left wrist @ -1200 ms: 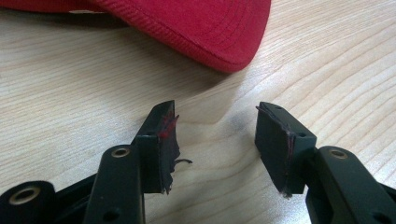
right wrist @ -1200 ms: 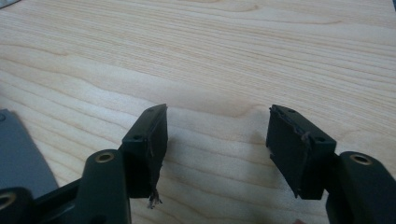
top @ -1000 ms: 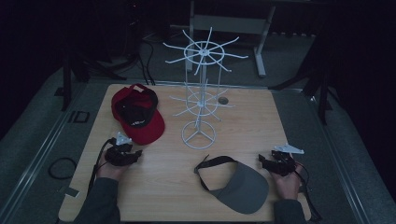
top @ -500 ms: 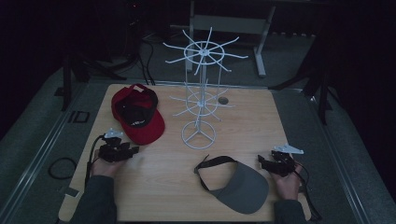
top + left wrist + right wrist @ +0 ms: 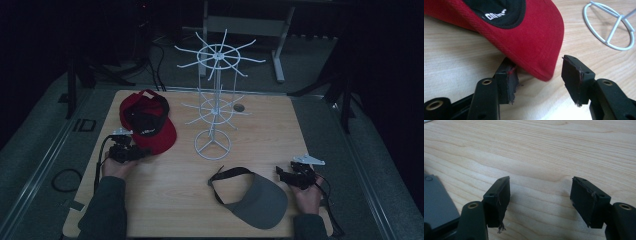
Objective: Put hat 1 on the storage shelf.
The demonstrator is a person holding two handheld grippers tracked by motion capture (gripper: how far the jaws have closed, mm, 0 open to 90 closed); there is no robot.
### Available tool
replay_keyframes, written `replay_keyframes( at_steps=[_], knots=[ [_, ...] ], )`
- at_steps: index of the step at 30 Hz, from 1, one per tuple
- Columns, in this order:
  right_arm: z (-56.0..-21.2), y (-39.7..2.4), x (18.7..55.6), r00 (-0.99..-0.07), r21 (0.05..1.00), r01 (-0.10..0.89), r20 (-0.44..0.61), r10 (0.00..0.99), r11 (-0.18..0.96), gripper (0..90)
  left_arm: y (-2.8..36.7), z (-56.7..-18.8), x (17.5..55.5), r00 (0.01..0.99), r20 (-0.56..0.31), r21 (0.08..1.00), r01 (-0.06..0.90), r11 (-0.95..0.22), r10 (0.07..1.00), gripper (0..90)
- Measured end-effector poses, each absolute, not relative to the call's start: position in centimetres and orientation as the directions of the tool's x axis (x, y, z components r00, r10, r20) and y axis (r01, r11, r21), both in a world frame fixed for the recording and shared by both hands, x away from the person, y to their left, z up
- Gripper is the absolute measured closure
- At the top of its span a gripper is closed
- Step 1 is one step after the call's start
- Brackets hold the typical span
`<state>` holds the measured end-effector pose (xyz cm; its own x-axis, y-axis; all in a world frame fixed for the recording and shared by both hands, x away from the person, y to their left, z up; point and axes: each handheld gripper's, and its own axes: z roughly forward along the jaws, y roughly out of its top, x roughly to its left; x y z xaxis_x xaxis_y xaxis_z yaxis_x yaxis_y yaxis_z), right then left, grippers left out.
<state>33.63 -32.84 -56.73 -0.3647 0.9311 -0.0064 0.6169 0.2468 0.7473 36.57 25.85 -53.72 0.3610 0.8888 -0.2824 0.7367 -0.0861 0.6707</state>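
Observation:
A red cap (image 5: 146, 121) with a black lining lies upside down at the table's far left. My left gripper (image 5: 134, 153) is at its brim, jaws open. In the left gripper view the brim's corner (image 5: 541, 50) reaches in between the open left gripper (image 5: 539, 63), and the left pad (image 5: 507, 80) sits at the brim's edge. A grey visor (image 5: 256, 199) lies at the front right. My right gripper (image 5: 281, 172) rests just right of it; its jaws have just been opening and the right gripper (image 5: 541, 182) stands open over bare wood, the visor (image 5: 436, 200) at its left.
A white wire display rack (image 5: 215, 95) stands mid-table on a ring base (image 5: 212, 146), also seen as the ring base (image 5: 609, 27) ahead and to the right of the left gripper. The wooden table (image 5: 165, 200) ends close behind the person's forearms. A dark floor with cables surrounds it.
My left hand has moved away from the person and a little up, closing in on the red cap's brim. The right hand has stayed in place beside the visor.

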Motion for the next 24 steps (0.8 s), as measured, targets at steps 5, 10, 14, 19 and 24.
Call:
replay_keyframes(
  at_steps=[5,10,14,19,24],
  knots=[
    [-56.7,-32.8,33.6,-0.365,0.747,0.617,-0.006,0.931,0.247,32.1,25.5,-54.3,37.6,0.353,-0.288,0.649,0.755,-0.089,0.89,50.3],
    [-56.7,-32.8,33.6,-0.366,0.747,0.617,-0.006,0.931,0.247,32.0,25.5,-54.7,38.2,0.348,-0.288,0.638,0.764,-0.091,0.892,52.9],
    [-56.7,-32.8,33.6,-0.366,0.747,0.617,-0.006,0.931,0.247,31.9,25.4,-55.0,38.5,0.349,-0.274,0.633,0.767,-0.105,0.896,54.2],
    [-56.7,-32.8,33.6,-0.367,0.747,0.617,-0.006,0.93,0.248,31.8,25.2,-54.9,38.5,0.35,-0.266,0.643,0.759,-0.106,0.898,57.7],
    [-56.7,-32.8,33.6,-0.367,0.747,0.617,-0.006,0.93,0.248,31.7,25.3,-55.0,38.4,0.349,-0.279,0.655,0.751,-0.089,0.894,66.4]
  ],
)
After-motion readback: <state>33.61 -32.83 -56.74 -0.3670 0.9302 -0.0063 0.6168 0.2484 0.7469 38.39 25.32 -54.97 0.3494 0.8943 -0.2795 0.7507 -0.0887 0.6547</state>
